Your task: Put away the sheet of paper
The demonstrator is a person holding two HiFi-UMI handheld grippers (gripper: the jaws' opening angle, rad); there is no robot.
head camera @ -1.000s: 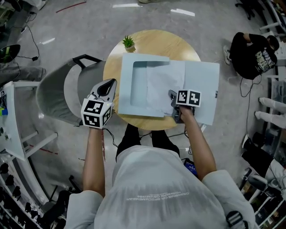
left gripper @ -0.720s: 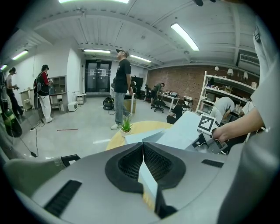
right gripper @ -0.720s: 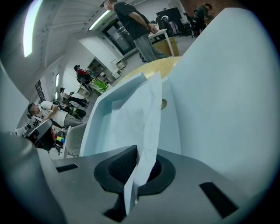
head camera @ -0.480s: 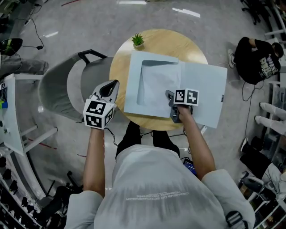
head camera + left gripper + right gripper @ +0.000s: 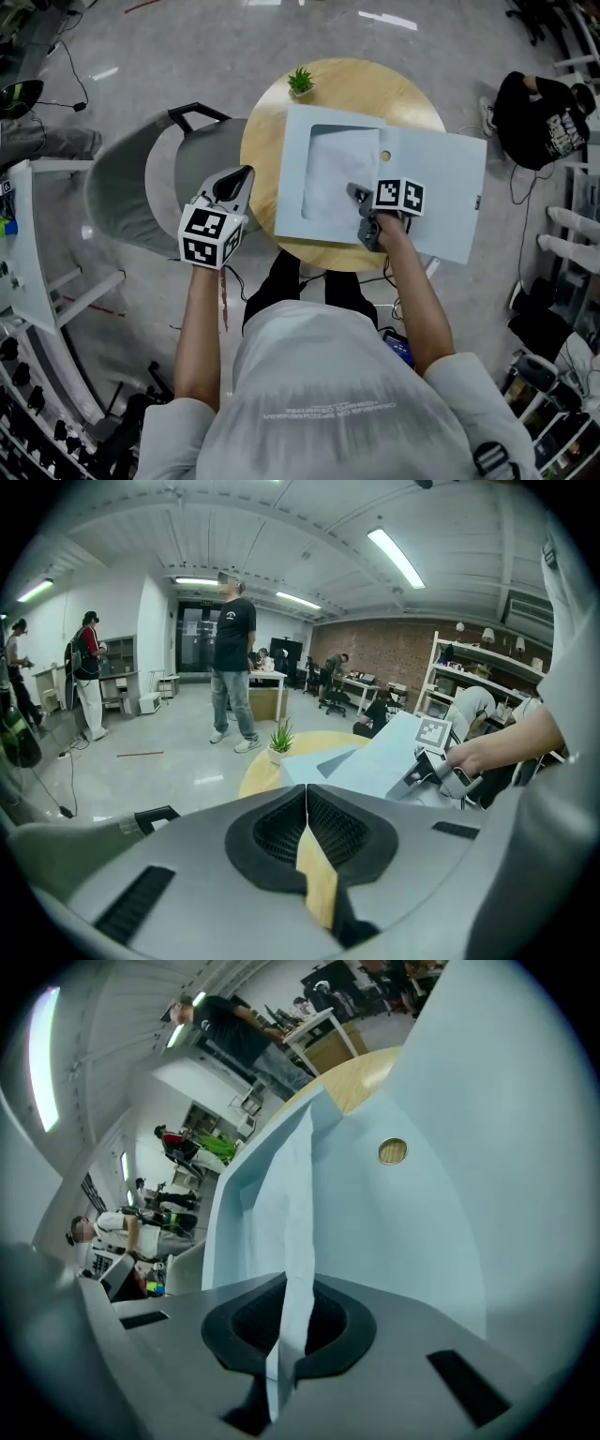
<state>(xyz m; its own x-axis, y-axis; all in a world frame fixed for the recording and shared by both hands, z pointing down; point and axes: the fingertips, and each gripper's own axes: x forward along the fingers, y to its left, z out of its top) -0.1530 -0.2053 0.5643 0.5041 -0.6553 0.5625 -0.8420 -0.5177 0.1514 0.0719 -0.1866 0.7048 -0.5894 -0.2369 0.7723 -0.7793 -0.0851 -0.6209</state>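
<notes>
Two hand-held grippers (image 5: pixel 246 172) (image 5: pixel 355 193), one folder (image 5: pixel 436 192), one sheet (image 5: pixel 330 169), one plant (image 5: pixel 301 82), probably one chair (image 5: pixel 122 187).

Person in a pale grey short-sleeved T-shirt (image 5: pixel 328 394) with faint lettering and dark trousers (image 5: pixel 281 283); the grey left gripper (image 5: pixel 244 174) and right gripper (image 5: pixel 356 194) have black ribbed fingers (image 5: pixel 272 832) and, behind those, white cubes (image 5: pixel 208 236) with black square markers.

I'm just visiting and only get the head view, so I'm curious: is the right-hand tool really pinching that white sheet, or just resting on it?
Observer: Pinching. The right gripper view shows the right gripper with its jaws closed on the edge of the sheet of paper.
Visitor: And the left one?
Observer: The left gripper has its jaws together, nothing between them.
Visitor: Anyone around that I can't see?
Observer: Yes, a person stands on the floor beyond the potted plant.
</notes>
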